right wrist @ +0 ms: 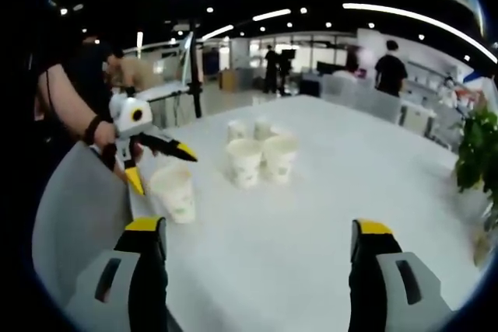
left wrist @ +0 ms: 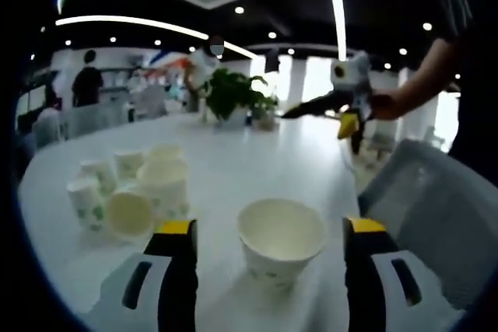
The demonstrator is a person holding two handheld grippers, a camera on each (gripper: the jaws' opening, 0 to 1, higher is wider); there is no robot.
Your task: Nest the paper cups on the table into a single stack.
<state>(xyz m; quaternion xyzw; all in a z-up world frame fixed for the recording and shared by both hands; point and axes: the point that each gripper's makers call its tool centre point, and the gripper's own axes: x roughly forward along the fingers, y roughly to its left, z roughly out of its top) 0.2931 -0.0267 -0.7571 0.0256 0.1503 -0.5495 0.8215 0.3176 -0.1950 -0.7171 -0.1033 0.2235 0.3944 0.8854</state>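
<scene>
Jaws of left gripper (left wrist: 268, 250) spread wide around one upright paper cup (left wrist: 280, 244) without touching it, right gripper (right wrist: 257, 250) gaping over bare white table (right wrist: 327, 184), cup cluster (right wrist: 261, 153) beyond, apparently five, in a ceiling-lit office.

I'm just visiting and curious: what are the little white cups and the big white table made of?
The white cup between the left jaws looks like paper: thin rolled rim, matte cream inside, faint green print outside. The clustered white cups look the same. The white table seems a smooth laminate or plastic, with a soft sheen; I can't tell which.
</scene>
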